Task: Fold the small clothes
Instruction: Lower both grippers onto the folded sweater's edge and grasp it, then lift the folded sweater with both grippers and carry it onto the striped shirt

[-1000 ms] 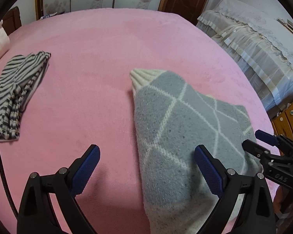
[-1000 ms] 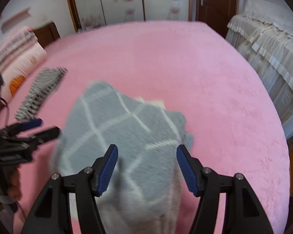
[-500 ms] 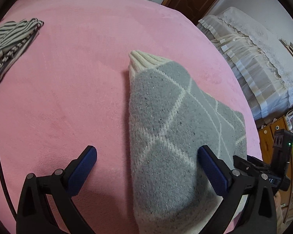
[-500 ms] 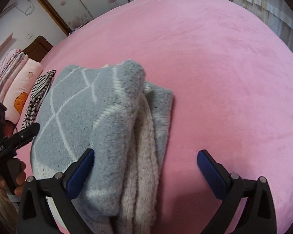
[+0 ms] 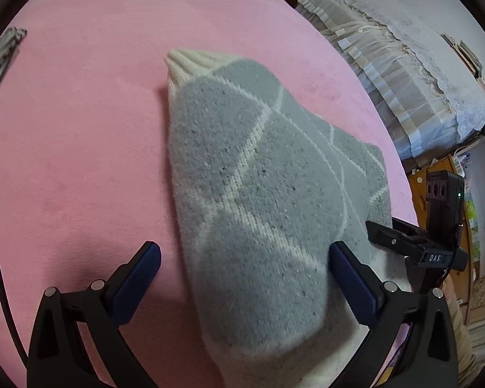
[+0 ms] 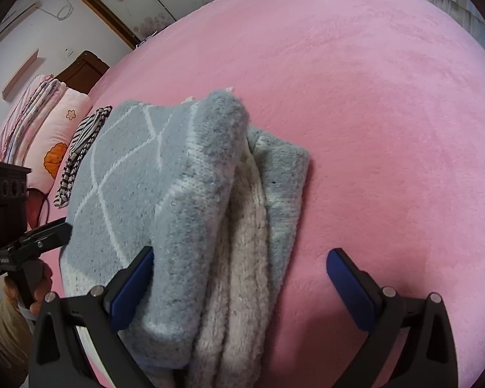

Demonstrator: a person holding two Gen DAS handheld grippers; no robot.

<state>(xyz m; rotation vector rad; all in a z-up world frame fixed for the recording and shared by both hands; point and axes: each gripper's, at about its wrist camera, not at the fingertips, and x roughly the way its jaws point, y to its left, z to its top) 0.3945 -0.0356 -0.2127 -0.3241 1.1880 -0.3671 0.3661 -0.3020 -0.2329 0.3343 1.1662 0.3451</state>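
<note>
- The only readable writing was "DAS", in white on the black body of the right gripper (image 5: 401, 236) as the left wrist view showed it; the small label on the left gripper (image 6: 51, 232) in the right wrist view was too small to read.
- The folded grey sweater (image 5: 262, 200) lay on the pink blanket (image 5: 80, 148), its cream ribbed edge at the far end.
- The left gripper's fingers (image 5: 135, 278) were spread wide, one on each side of the sweater's near end, pinching nothing.
- The right gripper's fingers (image 6: 349, 281) were also spread wide around the sweater's stacked side layers.
- Compared with a second ago, both grippers had come closer to the sweater, and the striped garment (image 6: 80, 148) had slid to the left view's edge.
</note>
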